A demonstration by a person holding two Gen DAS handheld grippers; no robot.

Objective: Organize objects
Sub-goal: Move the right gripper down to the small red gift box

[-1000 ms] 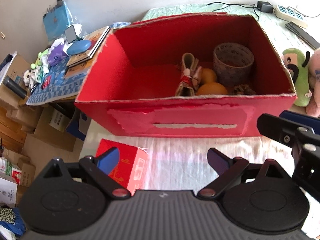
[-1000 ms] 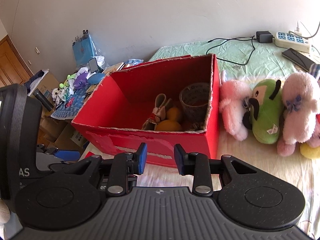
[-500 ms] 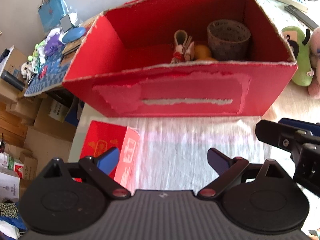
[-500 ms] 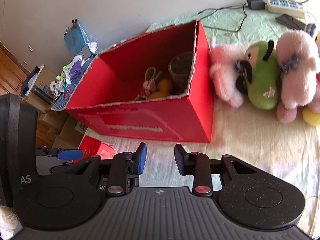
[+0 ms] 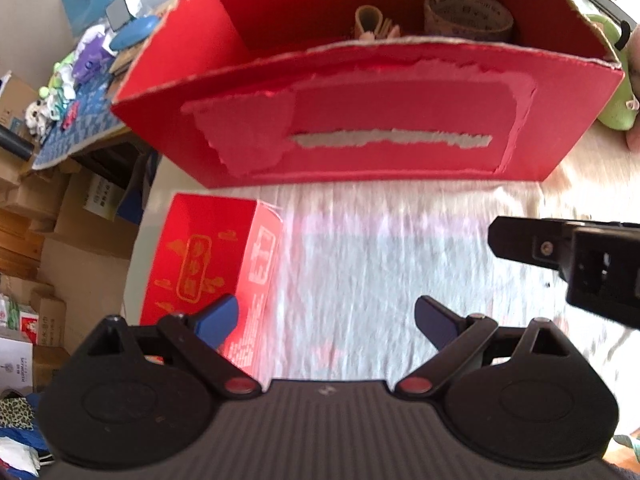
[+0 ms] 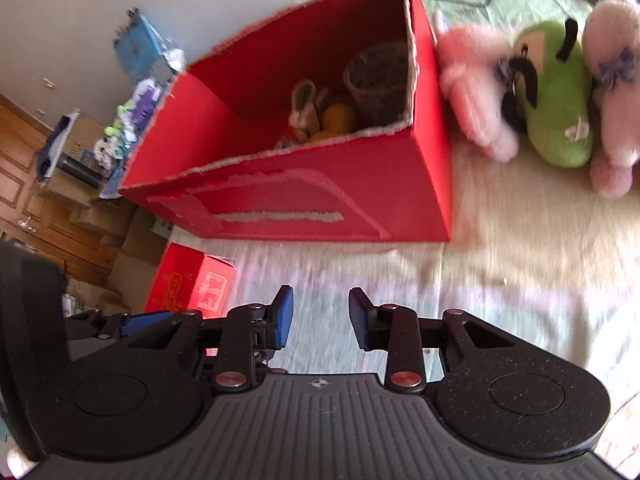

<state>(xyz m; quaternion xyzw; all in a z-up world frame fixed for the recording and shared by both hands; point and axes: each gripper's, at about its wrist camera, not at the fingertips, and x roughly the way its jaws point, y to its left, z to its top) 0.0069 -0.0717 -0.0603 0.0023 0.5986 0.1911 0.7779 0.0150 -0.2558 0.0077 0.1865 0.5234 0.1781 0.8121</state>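
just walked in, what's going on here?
A person holds two handheld grippers over a bed, tidying things into the big red box, which already holds a woven basket and some small items. Left gripper is wide open beside a small red carton; right gripper is part open. Both empty. Plush toys wait beside the box.

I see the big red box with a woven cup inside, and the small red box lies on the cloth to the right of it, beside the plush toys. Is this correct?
Not quite. The small red box lies in front of the big red box, toward its left end, far from the plush toys, as the right wrist view shows. The woven cup is indeed inside.
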